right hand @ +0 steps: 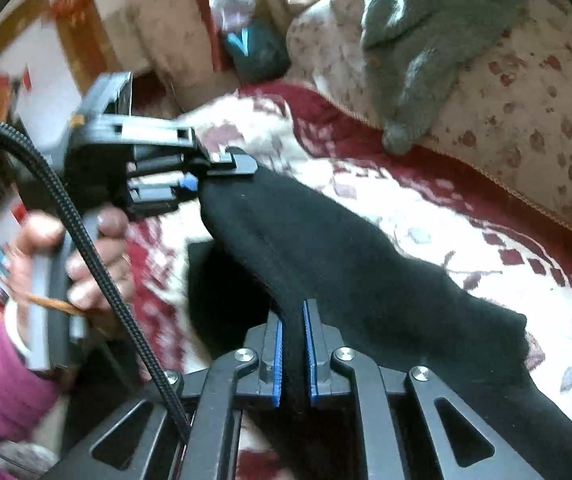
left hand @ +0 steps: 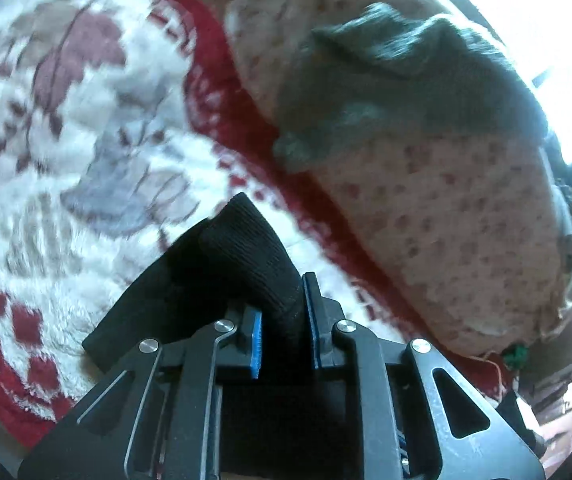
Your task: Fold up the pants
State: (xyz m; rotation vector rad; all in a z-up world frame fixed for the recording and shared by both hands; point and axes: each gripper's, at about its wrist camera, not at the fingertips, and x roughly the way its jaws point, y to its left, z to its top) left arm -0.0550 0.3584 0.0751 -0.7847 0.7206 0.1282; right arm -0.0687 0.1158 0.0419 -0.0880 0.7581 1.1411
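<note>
The black pants (right hand: 325, 264) are being held off the patterned rug (right hand: 445, 224), stretched as one dark band between the two grippers. In the right wrist view, the band's long axis is being carried from the right gripper (right hand: 293, 354) at the bottom centre up and to the left, to the left gripper (right hand: 222, 174), so each gripper is being kept at one end and neither is nearer the middle. A thin layer of cloth is being pinched between the blue pads (right hand: 276, 360) of the right gripper, which are nearly closed. A thicker, bunched roll of the pants (left hand: 262, 264) is being clamped between the pads of the left gripper (left hand: 284, 338) in the left wrist view, with further cloth hanging down and to the left. The hand (right hand: 86, 264) on the left handle is being seen blurred. A loose tail is being left trailing to the lower right. The coming fold is judged to depend on this axis: bringing the ends together would double the band. A grey garment (right hand: 417, 52) is lying on the flowered cushion (right hand: 525, 120) beyond, well apart.
</note>
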